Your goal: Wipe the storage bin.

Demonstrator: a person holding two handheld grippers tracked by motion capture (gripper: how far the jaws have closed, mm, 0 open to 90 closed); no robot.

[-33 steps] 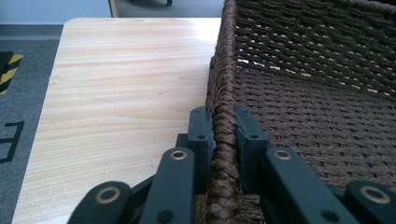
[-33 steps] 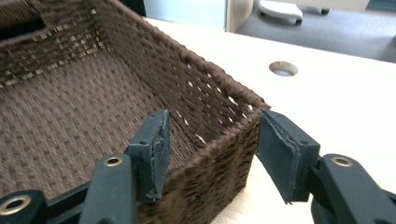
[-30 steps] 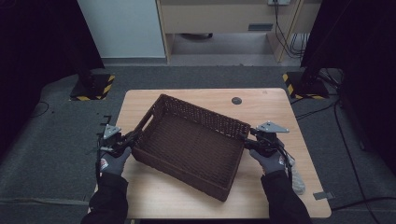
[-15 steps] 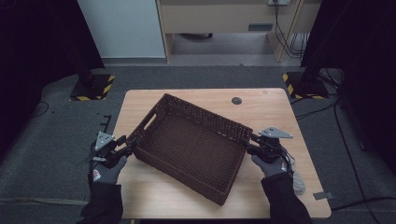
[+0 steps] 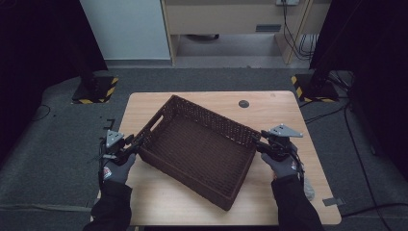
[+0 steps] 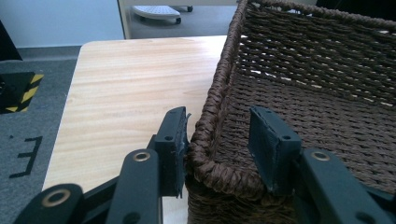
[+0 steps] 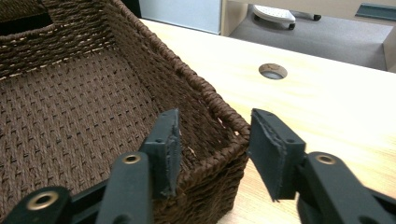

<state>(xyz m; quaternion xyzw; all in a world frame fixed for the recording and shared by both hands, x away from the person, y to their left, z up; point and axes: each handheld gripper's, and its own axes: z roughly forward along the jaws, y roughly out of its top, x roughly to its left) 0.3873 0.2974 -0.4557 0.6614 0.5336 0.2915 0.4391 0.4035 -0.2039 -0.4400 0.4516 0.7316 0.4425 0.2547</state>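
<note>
A dark brown woven basket (image 5: 211, 119) lies askew on the light wooden table (image 5: 288, 120), with nothing inside it. My left gripper (image 5: 136, 144) is at its left corner. In the left gripper view, the left gripper (image 6: 219, 130) stands open astride the basket's rim (image 6: 210, 154), one jaw against the outer wall and the other inside with a gap. My right gripper (image 5: 259, 143) is at the right corner. In the right gripper view, the right gripper (image 7: 212, 130) is open over the basket's corner (image 7: 229, 123), one jaw inside and one outside, neither pressing.
A round cable hole (image 5: 244, 103) sits in the table's far right part. A small grey object (image 5: 308, 190) lies by my right forearm. Yellow-black striped stand bases (image 5: 96, 89) rest on the floor at both far corners. A cabinet stands behind the table.
The left hand drew back from the basket half a second ago and has come in again to its corner. The right hand and the basket have barely shifted.
</note>
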